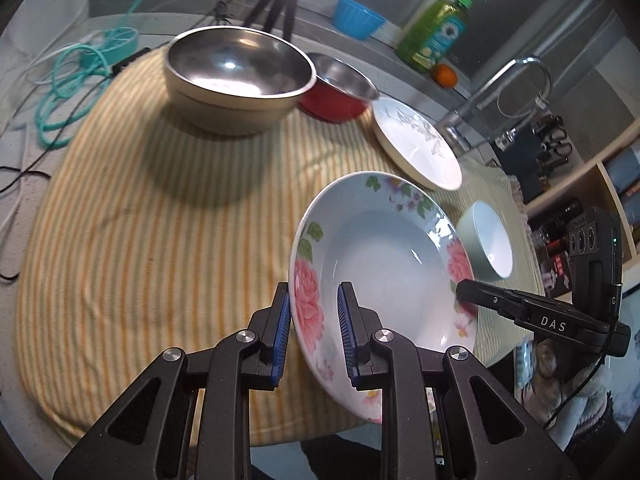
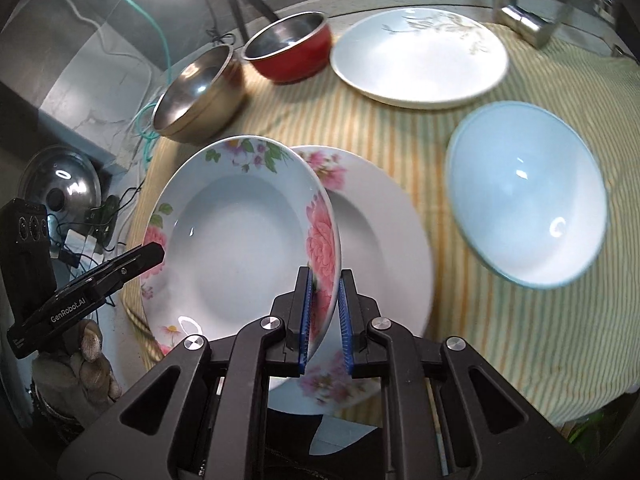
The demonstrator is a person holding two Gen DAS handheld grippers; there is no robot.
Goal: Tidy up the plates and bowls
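Observation:
A deep floral plate (image 1: 384,264) (image 2: 244,248) is held tilted in the air between both grippers. My left gripper (image 1: 314,328) straddles its left rim with a gap on the inner side. My right gripper (image 2: 324,312) is shut on its right rim; it shows in the left wrist view (image 1: 468,292). The left gripper's finger (image 2: 148,254) reaches the plate's far edge. A second floral plate (image 2: 384,240) lies under it on the striped cloth (image 1: 140,220). A white plate (image 1: 416,144) (image 2: 420,60), a pale bowl (image 1: 490,244) (image 2: 528,192), a red bowl (image 1: 340,88) (image 2: 292,48) and a steel bowl (image 1: 240,76) (image 2: 200,92) sit around.
A faucet (image 1: 516,80), a green soap bottle (image 1: 436,32), an orange (image 1: 445,75) and a blue cup (image 1: 358,16) stand at the back. Teal cable (image 1: 68,80) lies left of the cloth. A pot lid (image 2: 60,188) and shelves (image 1: 592,200) flank the table.

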